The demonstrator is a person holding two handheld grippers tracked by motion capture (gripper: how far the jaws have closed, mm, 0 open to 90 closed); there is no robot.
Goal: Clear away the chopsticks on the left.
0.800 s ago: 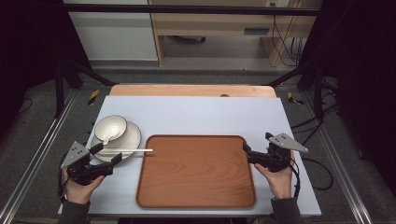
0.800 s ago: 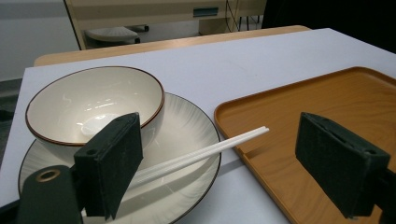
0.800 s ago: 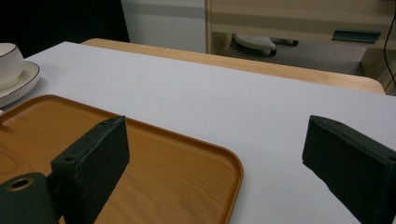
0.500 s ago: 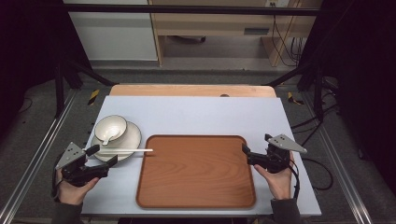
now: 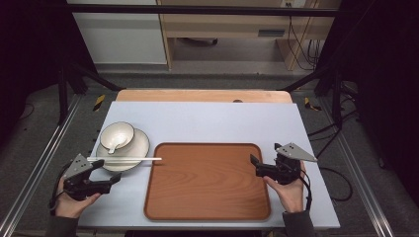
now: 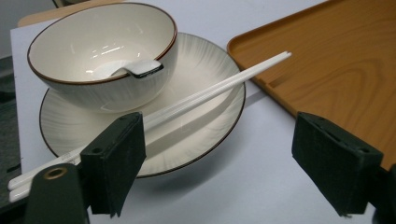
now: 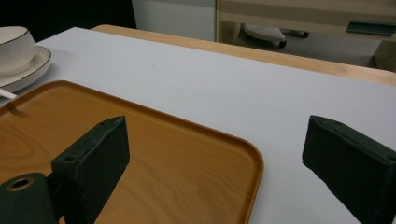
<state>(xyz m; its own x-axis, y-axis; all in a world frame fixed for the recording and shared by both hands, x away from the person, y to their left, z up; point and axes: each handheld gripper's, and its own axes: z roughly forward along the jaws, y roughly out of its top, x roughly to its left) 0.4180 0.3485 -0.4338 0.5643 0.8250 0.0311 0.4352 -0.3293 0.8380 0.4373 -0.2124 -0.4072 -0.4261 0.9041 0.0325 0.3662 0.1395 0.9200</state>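
My left gripper [image 5: 112,178] has its jaws spread wide with nothing between them, low over the pale grey desk [image 5: 207,121]. Just beyond them a pair of white chopsticks [image 6: 196,95] lies across the rim of a white ribbed plate [image 6: 205,123], tips reaching toward the tray. On that plate sits a white bowl with a brown rim [image 6: 100,60], a white spoon [image 6: 135,69] resting inside it. To the side lies a brown wooden tray [image 5: 207,180], bare. My right gripper [image 5: 257,165] hangs at the tray's far edge, its jaws also wide apart, one above the tray's corner, one above the desk, holding nothing.
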